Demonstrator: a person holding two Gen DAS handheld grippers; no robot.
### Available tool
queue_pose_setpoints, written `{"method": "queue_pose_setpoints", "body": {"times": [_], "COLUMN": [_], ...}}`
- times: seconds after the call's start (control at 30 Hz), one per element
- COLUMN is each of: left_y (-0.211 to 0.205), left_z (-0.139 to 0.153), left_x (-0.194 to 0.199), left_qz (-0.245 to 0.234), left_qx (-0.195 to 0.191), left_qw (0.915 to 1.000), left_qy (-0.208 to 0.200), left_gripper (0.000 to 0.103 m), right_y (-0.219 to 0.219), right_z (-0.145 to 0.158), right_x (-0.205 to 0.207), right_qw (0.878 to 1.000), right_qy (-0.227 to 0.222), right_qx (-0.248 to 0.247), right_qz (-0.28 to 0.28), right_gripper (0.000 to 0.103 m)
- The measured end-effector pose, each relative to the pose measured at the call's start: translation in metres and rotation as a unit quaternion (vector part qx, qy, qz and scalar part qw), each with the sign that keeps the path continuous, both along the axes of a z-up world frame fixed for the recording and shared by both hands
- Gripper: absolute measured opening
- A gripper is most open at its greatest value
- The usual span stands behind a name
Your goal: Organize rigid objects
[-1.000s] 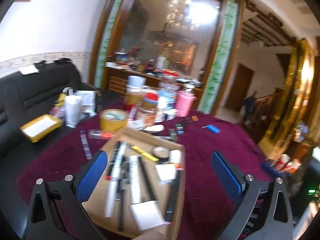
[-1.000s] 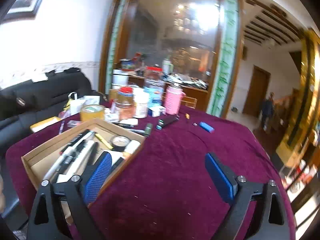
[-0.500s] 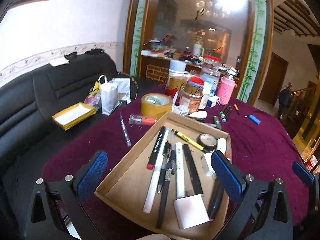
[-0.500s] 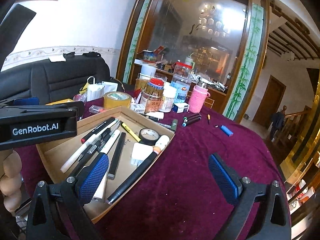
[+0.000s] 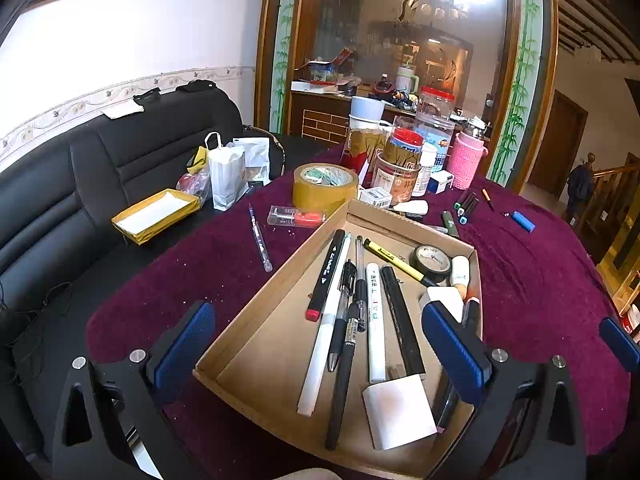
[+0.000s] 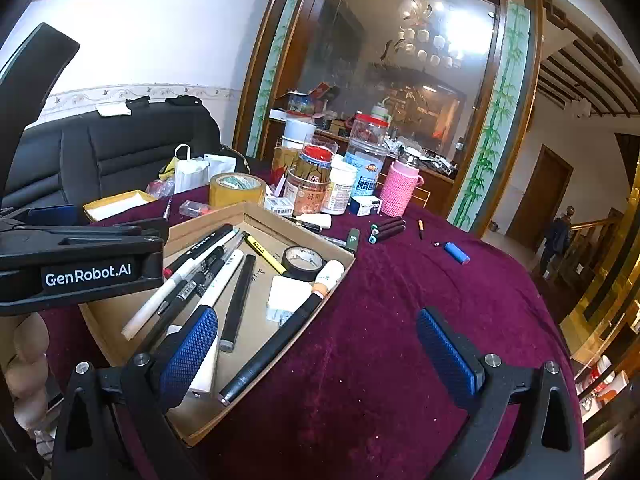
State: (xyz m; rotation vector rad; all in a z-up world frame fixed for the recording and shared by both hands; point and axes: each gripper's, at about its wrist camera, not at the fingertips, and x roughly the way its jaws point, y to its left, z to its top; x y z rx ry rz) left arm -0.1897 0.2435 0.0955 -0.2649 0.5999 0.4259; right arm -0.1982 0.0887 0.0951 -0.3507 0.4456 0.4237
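A shallow cardboard tray lies on the maroon tablecloth, holding several pens and markers, a black tape roll and white blocks. My left gripper hovers open over the tray's near end, nothing between its fingers. My right gripper is open too, straddling the tray's right rim and bare cloth. Loose on the cloth are a clear pen, a red-and-clear case, dark markers, a green marker and a blue lighter.
A wide brown tape roll, jars and a pink bottle crowd the table's far side. A black sofa with a yellow box and paper bags stands left. The left gripper's body fills the right wrist view's left edge.
Both views have swung left and tilted down, so the tray now sits between my left fingers and nearer my right gripper. The left gripper's body has entered the right wrist view. Both grippers stay open.
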Motion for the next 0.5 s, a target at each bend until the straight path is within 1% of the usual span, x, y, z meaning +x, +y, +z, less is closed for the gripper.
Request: {"method": "queue_pose_setpoints", "body": {"times": [0.23, 0.5], "left_y": [-0.0037, -0.0078], "left_z": [-0.0028, -0.0053], "left_x": [0.0037, 0.008], "left_qz": [-0.009, -0.019], "left_qx": [-0.003, -0.001], "left_qw": [0.9999, 0.9996], "left_qy": [0.01, 0.019], "left_gripper": [0.103, 0.103], "right_y": [-0.002, -0.0052], "right_z": [-0.0051, -0.0079], "right_x": [0.008, 0.0102], "right_qw": [1.0, 1.0], "right_qy": [0.011, 0.019], "right_qx": [-0.011, -0.01], "right_qz": [-0.018, -0.021], "right_gripper": [0.101, 0.101]}}
